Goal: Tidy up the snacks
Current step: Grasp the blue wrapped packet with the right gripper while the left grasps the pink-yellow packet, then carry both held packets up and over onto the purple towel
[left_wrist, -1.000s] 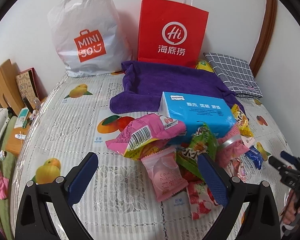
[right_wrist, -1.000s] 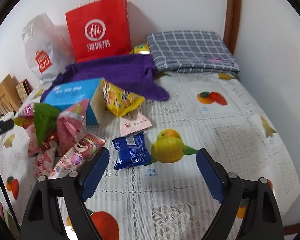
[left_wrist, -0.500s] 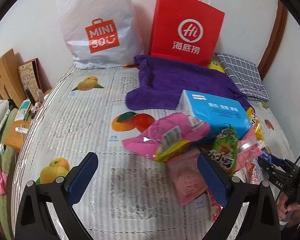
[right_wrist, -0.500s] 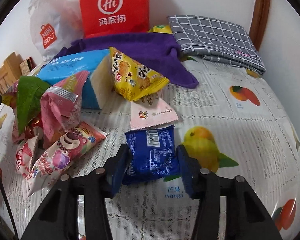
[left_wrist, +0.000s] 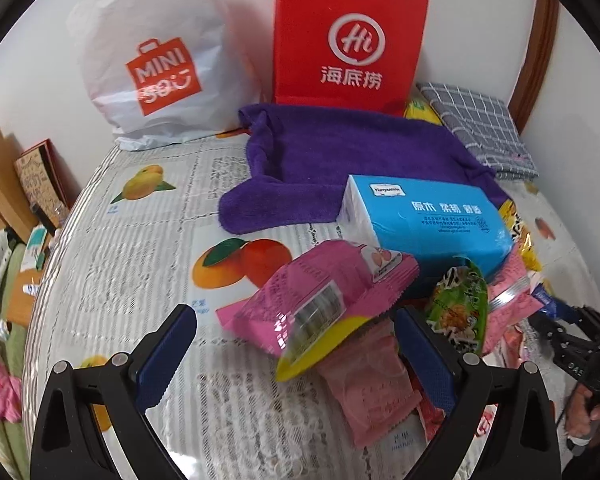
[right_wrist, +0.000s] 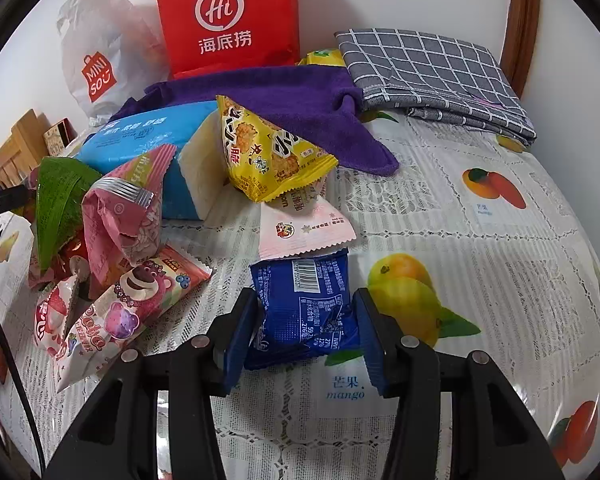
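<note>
Snack packets lie heaped beside a blue tissue box [left_wrist: 428,220] on a fruit-print tablecloth [left_wrist: 112,264]. My right gripper [right_wrist: 305,320] is shut on a dark blue snack packet [right_wrist: 300,280], with both pads pressing its sides as it lies on the cloth. A pale pink packet [right_wrist: 304,228] and a yellow packet [right_wrist: 268,152] sit just beyond it. My left gripper [left_wrist: 294,320] is open wide above a bright pink packet [left_wrist: 324,292], which reaches in between the fingers untouched. A paler pink packet [left_wrist: 364,384] and a green packet [left_wrist: 458,308] lie by its right finger.
A red paper bag [left_wrist: 348,40] and a white plastic bag [left_wrist: 156,64] stand against the back wall. A purple towel [left_wrist: 340,152] and a folded grey checked cloth [right_wrist: 432,68] lie in front of them. A hand [left_wrist: 592,416] shows at the lower right of the left wrist view.
The right gripper came down over the dark blue packet and closed on it, then stayed still. The left gripper sank closer to the bright pink packet, still open.
</note>
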`<action>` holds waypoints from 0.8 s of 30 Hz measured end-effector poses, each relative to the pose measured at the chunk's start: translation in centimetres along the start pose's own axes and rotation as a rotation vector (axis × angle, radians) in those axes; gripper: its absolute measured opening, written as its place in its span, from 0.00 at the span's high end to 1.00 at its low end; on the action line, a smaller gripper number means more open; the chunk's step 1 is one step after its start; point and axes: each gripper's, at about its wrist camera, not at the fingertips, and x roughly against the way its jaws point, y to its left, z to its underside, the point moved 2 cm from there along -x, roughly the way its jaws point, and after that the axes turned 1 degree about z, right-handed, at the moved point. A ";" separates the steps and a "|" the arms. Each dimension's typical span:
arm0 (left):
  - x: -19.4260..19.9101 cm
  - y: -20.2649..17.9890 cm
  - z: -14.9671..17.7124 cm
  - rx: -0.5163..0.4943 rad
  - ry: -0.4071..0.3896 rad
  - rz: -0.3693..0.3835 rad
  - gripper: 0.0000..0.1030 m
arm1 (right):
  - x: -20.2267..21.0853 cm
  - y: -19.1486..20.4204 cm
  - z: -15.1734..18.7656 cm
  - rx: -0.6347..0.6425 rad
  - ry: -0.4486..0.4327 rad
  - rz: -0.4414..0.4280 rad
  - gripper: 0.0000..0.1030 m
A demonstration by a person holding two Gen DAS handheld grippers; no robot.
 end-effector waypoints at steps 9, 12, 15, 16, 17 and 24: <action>-2.3 -1.1 -0.5 -0.056 0.043 -0.015 0.29 | 0.0 0.2 0.0 -0.003 -0.001 -0.003 0.52; -2.0 -0.9 -0.4 -0.051 0.040 -0.003 0.41 | 0.0 0.1 0.0 -0.003 0.000 -0.003 0.52; -1.4 -0.3 -0.4 -0.035 0.040 0.019 0.50 | 0.0 0.2 0.0 -0.002 -0.001 -0.003 0.52; -1.1 -0.2 -0.3 -0.028 0.038 0.030 0.52 | 0.0 0.2 0.0 -0.002 -0.001 -0.002 0.52; -0.8 0.0 -0.2 -0.022 0.035 0.035 0.54 | 0.0 0.1 0.0 -0.003 -0.001 -0.004 0.52; 1.7 0.8 0.0 0.005 0.004 0.035 0.58 | 0.0 0.1 -0.1 -0.002 -0.001 -0.003 0.52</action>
